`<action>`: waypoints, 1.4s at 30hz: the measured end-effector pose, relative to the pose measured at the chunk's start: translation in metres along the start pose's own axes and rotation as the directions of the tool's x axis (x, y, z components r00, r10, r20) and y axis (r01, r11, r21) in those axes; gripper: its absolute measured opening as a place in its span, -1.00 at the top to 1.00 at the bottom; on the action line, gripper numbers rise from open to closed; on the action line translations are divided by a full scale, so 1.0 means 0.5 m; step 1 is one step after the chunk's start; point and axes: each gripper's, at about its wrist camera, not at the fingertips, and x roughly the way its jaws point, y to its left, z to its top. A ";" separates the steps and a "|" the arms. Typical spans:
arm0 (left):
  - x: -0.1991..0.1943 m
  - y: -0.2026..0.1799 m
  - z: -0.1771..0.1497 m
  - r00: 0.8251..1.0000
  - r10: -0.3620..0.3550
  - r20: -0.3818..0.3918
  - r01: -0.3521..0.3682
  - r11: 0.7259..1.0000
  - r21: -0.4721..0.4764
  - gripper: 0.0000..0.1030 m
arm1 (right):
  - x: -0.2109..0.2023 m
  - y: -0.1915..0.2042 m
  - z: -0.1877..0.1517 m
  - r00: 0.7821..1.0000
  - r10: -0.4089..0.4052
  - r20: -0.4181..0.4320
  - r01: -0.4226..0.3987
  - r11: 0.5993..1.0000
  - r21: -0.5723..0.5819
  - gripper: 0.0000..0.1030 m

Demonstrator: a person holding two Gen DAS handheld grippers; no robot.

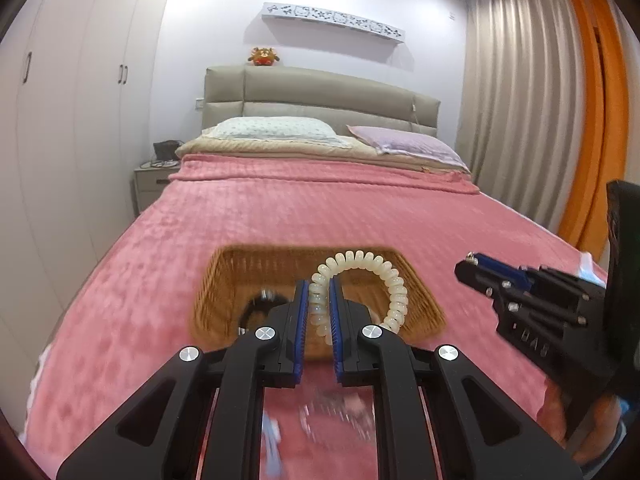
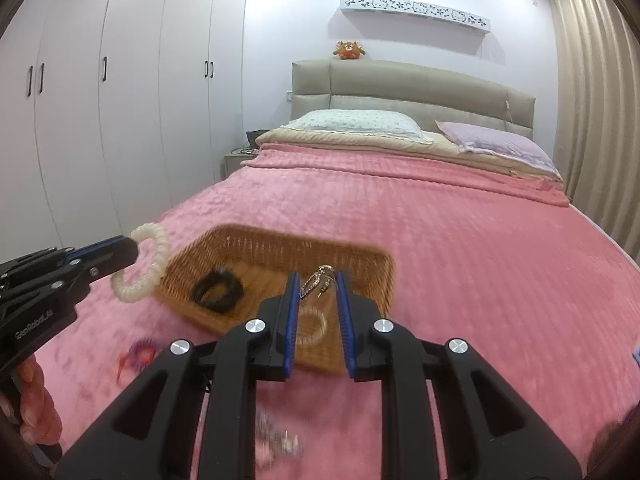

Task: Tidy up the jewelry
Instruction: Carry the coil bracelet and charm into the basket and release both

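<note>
Left wrist view
Left gripper (image 1: 319, 300): black plastic arms with ribbed blue pads are clamping a cream coil bracelet (image 1: 362, 280).
Cream coil bracelet: glossy, translucent, spiral-corded loop; it is arching up and to the right from the pads, hanging above the wicker basket (image 1: 224, 280).
Wicker basket: rectangular, honey-brown weave, sitting on the pink blanket (image 1: 280, 216).
Pink blanket: plush, quilted in small squares.
Black hair tie (image 1: 260, 304): dark fuzzy ring, lying inside the basket at its left.
Right gripper (image 1: 470, 268): showing side-on at the right edge; I cannot tell its opening here.

Right wrist view
Right gripper (image 2: 318, 292): blue pads are standing apart, with a metal clasp piece (image 2: 318, 282) between them; contact with either pad is unclear.
Metal clasp piece: thin, gold-and-silver, chain-like, tilted.
Wicker basket (image 2: 280, 244): holding the black hair tie (image 2: 218, 290) and a pale coil ring (image 2: 316, 326).
Left gripper (image 2: 134, 250): pinching the cream coil bracelet (image 2: 146, 264) just left of the basket.
Purple hair tie (image 2: 140, 354): blurred, lying on the pink blanket (image 2: 440, 240) near the basket.
</note>
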 end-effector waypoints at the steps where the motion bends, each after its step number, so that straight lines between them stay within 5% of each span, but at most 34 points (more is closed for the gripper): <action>1: 0.020 0.004 0.008 1.000 -0.002 -0.005 0.002 1.000 -0.004 0.83 | 0.020 0.000 0.007 1.000 0.000 -0.007 0.000 1.000 0.003 0.68; 5: 0.108 0.030 0.014 0.999 -0.014 -0.049 0.011 0.999 -0.053 0.83 | 0.119 -0.006 0.022 0.998 -0.035 -0.060 0.037 0.999 0.029 0.68; 10: 0.200 0.047 -0.017 0.992 -0.024 -0.124 0.014 0.996 -0.086 0.83 | 0.223 -0.027 0.003 0.986 0.032 -0.165 -0.016 0.995 0.101 0.68; 19: 0.247 0.059 -0.049 0.981 -0.022 -0.195 0.007 0.997 -0.081 0.82 | 0.275 -0.025 -0.046 0.961 0.086 -0.263 -0.053 0.990 0.131 0.68; 26: 0.221 0.061 -0.043 0.984 -0.052 -0.170 0.037 0.995 -0.091 0.53 | 0.268 -0.026 -0.053 0.959 0.086 -0.269 -0.051 0.990 0.134 0.62; 30: 0.173 0.067 -0.034 0.984 -0.101 -0.144 0.085 0.990 -0.112 0.18 | 0.239 -0.038 -0.052 0.963 0.094 -0.251 -0.053 0.985 0.166 0.18; 42: -0.046 0.091 -0.099 0.986 -0.140 -0.094 0.133 0.988 -0.076 0.13 | 0.054 -0.015 -0.082 0.980 0.112 -0.165 -0.089 0.986 0.144 0.15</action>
